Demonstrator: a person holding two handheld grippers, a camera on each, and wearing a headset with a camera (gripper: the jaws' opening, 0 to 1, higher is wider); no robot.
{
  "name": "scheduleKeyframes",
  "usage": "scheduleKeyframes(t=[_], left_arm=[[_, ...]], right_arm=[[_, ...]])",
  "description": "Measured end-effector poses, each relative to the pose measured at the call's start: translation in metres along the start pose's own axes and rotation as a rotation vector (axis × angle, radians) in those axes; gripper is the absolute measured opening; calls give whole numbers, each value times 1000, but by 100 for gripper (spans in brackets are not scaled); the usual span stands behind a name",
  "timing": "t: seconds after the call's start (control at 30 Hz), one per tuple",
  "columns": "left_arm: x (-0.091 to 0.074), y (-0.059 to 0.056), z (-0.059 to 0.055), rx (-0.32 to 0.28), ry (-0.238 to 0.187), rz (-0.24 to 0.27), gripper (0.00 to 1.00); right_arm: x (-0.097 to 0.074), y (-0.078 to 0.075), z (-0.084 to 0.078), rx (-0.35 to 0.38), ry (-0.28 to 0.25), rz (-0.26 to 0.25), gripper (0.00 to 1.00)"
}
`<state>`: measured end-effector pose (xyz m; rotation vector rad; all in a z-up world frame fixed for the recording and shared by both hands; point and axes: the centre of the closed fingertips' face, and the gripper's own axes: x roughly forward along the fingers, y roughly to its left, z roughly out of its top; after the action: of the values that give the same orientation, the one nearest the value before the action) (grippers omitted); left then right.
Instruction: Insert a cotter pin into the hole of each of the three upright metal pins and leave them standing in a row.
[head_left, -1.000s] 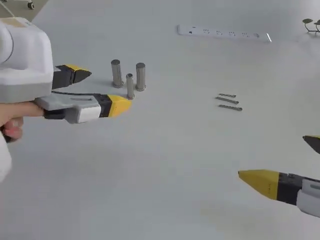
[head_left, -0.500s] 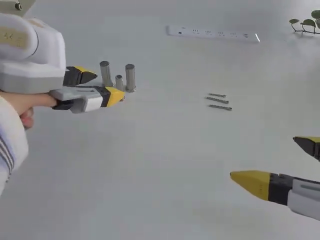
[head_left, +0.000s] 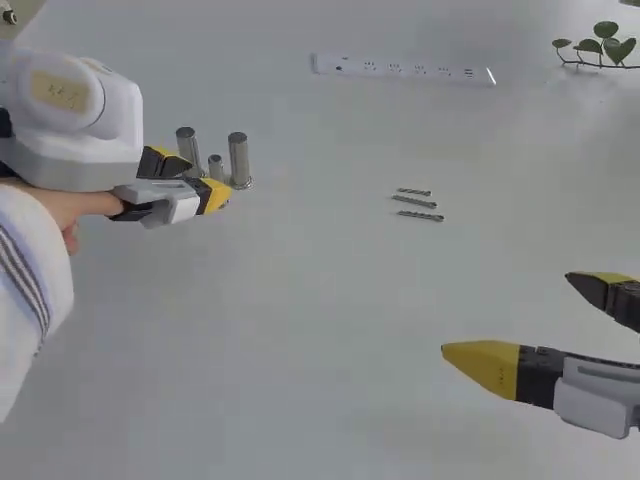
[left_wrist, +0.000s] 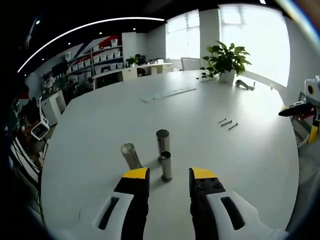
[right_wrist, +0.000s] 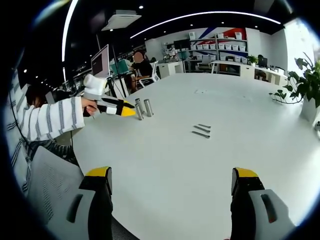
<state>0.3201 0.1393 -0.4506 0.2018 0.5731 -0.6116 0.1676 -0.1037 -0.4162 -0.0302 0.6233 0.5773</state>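
Three upright metal pins stand in a cluster on the white table: a tall one (head_left: 186, 150), a short one (head_left: 215, 166) and another tall one (head_left: 238, 158). My left gripper (head_left: 206, 176) is open, and the short pin (left_wrist: 166, 166) stands right at the gap between its yellow tips (left_wrist: 169, 175) without touching them. The two tall pins (left_wrist: 131, 155) (left_wrist: 163, 142) rise just beyond. Three cotter pins (head_left: 414, 203) lie side by side to the right, also seen as cotter pins (right_wrist: 201, 130). My right gripper (head_left: 508, 316) hovers open and holds nothing at the near right, far from them.
A white power strip (head_left: 400, 68) lies along the far side of the table. A potted plant (head_left: 595, 42) sits at the far right corner. A striped sleeve (head_left: 25, 290) holds the left gripper. Bare tabletop (head_left: 320, 300) spreads between the two grippers.
The left gripper has edged forward, so its tips now flank the short pin. The head camera has shifted, sliding the scene left. The right gripper has barely moved.
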Motion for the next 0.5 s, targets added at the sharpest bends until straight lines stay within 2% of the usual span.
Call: scheduleKeyframes(t=[0.17, 0.27, 0.37, 0.4, 0.43, 0.5], left_arm=[[9, -1, -1, -12, 6, -5, 23], [13, 0, -2, 38, 15, 8, 18], [16, 1, -7, 33, 36, 10, 15], [16, 3, -9, 45, 47, 27, 15], [15, 6, -10, 83, 57, 44, 15], [16, 5, -11, 103, 62, 46, 14]], right_arm=[[-1, 0, 0, 3, -3, -1, 99], [-2, 0, -1, 5, 0, -4, 99], [-2, 0, -1, 11, -2, -4, 99], [-2, 0, -1, 10, -4, -4, 99], [-2, -1, 0, 9, -6, -5, 99], [-1, -1, -1, 14, -7, -5, 99]])
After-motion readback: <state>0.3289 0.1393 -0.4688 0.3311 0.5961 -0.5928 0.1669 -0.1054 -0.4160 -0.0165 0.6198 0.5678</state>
